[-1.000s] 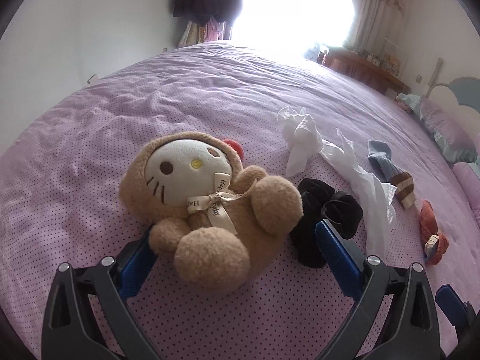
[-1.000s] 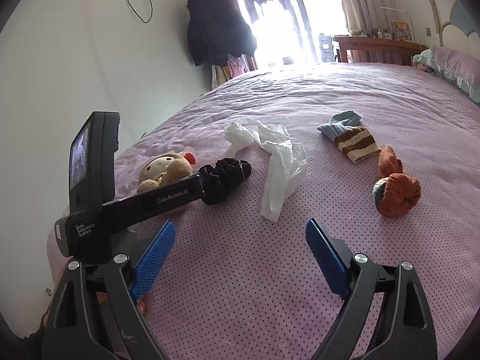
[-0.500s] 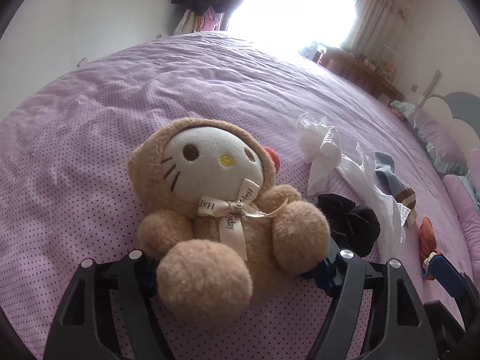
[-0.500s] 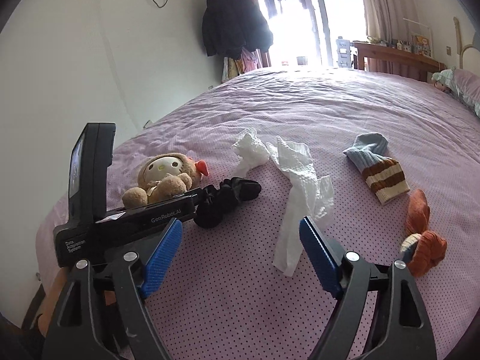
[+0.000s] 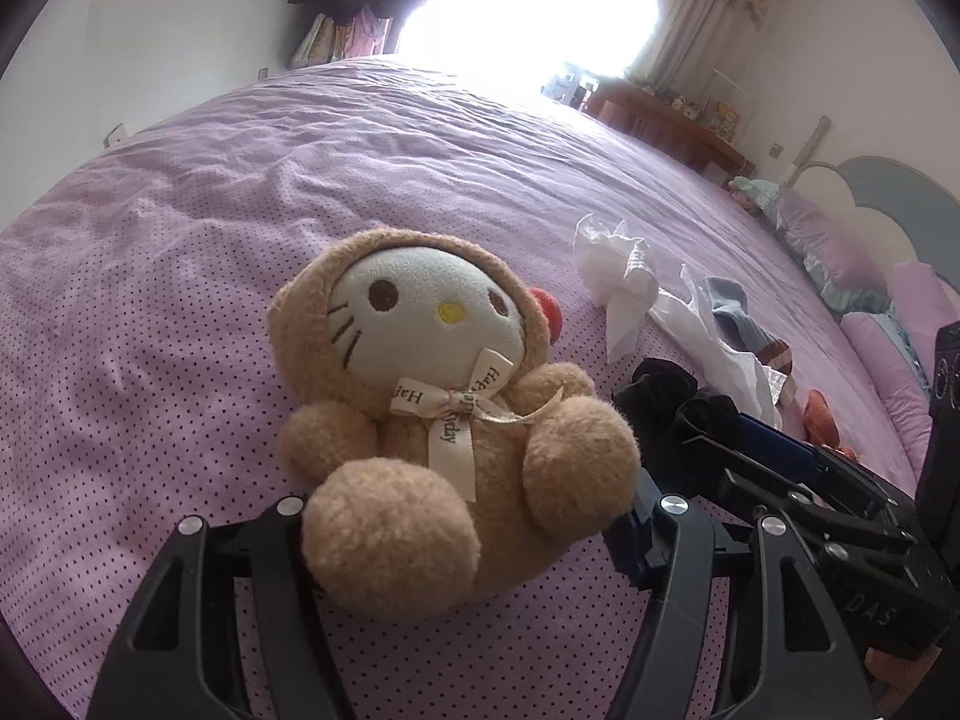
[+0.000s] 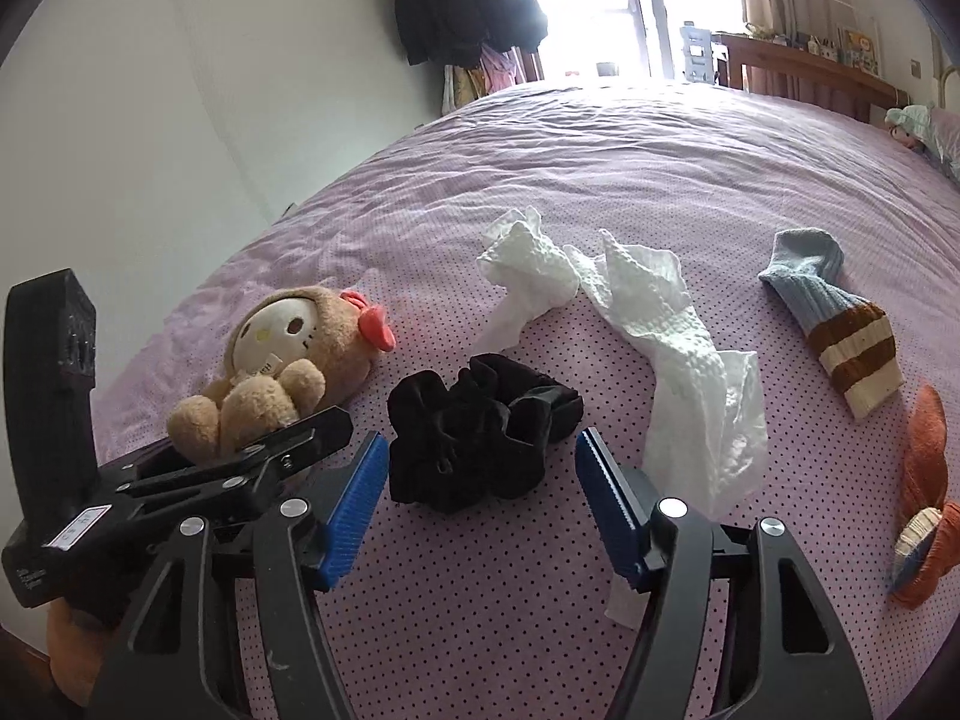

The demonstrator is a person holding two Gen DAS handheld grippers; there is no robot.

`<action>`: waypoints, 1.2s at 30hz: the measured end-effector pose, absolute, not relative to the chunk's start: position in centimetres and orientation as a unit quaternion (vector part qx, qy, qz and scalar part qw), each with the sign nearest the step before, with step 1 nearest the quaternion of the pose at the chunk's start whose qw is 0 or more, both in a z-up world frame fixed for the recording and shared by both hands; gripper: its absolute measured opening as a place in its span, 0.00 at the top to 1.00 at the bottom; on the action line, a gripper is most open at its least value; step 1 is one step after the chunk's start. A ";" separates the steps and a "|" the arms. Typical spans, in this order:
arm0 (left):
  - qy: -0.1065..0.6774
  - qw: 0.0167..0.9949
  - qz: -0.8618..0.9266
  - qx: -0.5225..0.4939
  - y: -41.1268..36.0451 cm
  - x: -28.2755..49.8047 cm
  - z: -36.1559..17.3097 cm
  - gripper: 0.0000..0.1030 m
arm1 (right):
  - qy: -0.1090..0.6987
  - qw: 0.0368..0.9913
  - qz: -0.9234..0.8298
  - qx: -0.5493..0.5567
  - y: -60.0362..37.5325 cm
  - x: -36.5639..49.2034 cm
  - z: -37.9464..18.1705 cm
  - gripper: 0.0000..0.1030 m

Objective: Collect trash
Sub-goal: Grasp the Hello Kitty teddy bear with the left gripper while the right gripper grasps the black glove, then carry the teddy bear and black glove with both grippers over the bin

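In the left wrist view the left gripper [image 5: 468,531] is closing around a fuzzy tan plush toy [image 5: 438,420] on the dotted purple bedspread [image 5: 180,300], pad contact hidden, while in the right wrist view the right gripper [image 6: 474,498] is closing, unpressed, around a crumpled black velvety cloth [image 6: 480,432] just right of that toy, with embossed white paper towels [image 6: 660,348] beyond it.

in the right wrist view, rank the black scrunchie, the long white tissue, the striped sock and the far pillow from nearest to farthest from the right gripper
1. Black scrunchie: just ahead of the right gripper, between the lines of its closing fingers, not yet touched.
2. Long white tissue: ahead and to the right, its lower end near the right finger.
3. Striped sock: farther right.
4. Pillow: at the far right end of the bed.
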State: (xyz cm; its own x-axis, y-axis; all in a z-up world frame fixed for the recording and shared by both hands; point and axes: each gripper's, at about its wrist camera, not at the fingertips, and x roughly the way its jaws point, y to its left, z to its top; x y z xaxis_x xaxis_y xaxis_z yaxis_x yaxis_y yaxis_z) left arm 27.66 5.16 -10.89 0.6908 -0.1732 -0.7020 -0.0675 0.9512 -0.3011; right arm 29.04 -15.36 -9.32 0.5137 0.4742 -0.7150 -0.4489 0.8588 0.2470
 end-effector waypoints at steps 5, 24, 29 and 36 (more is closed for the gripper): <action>0.393 0.904 -0.053 -0.161 6.0 27.7 -11.0 0.37 | 0.452 0.850 0.265 0.046 -15.3 31.2 -10.8 0.71; 0.385 0.885 -0.219 -0.145 2.8 19.6 -9.3 0.39 | 0.394 0.875 0.278 0.029 -20.6 19.8 -8.0 0.90; 0.392 0.872 -0.275 -0.105 -1.3 16.6 -8.7 0.39 | 0.384 0.886 0.255 0.055 -25.2 14.7 -7.3 0.90; 0.400 0.840 -0.361 -0.058 -8.8 12.9 -8.8 0.39 | 0.370 0.910 0.174 0.077 -32.3 6.4 -6.3 0.90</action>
